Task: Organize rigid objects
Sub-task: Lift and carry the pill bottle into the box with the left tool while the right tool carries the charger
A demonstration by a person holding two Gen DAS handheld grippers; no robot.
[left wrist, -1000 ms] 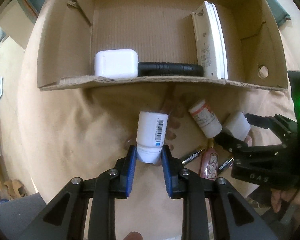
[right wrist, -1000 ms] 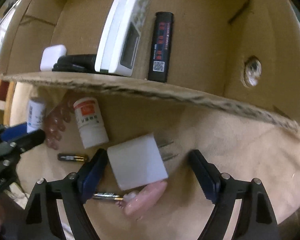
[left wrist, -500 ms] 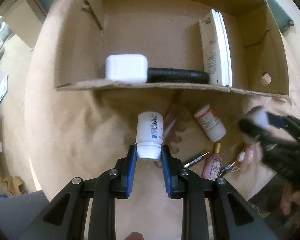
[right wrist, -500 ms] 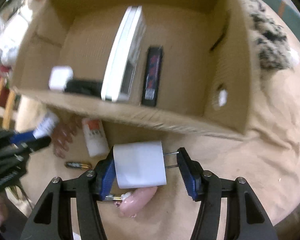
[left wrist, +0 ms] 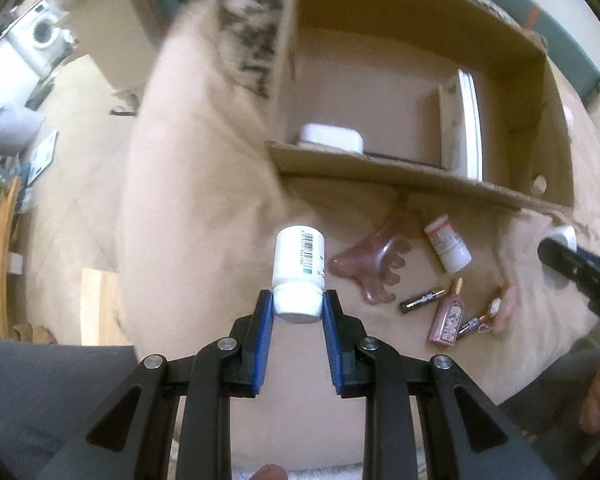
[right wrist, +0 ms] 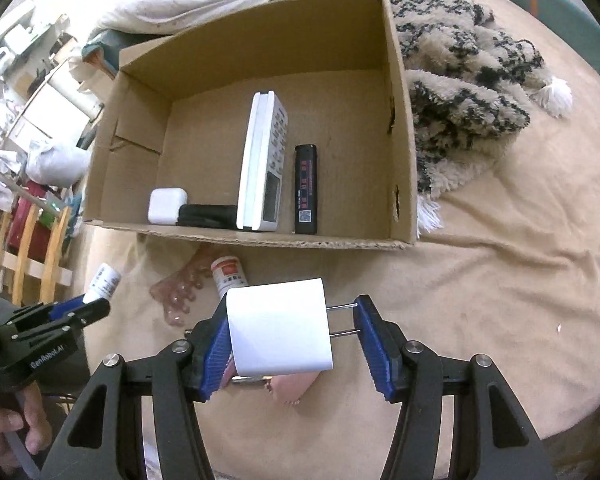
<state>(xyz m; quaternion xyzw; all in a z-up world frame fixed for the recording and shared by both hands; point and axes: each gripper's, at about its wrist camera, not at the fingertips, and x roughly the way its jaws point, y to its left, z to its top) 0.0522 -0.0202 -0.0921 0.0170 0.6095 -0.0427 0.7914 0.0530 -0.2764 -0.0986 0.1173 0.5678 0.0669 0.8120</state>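
**Bottle and charger held above the bedspread**

Grippers each carry one item. The left gripper [left wrist: 298,306] is clamped on the cap of a white pill bottle [left wrist: 299,264], which stands up toward 12 o'clock. The right gripper [right wrist: 292,338] has just been closing; its jaws pinch a white charger [right wrist: 278,326] between body and prong tips. At 12 o'clock lies the cardboard box [right wrist: 400,128], holding a calculator [right wrist: 262,160]. A battery [left wrist: 422,300] rests on the bedspread [right wrist: 500,264].

Both grippers, left gripper [left wrist: 298,312] and right gripper [right wrist: 292,340], have black angular frames, ribbed blue finger pads [right wrist: 214,350] and silver screws [right wrist: 179,346]; white lettering marks one housing
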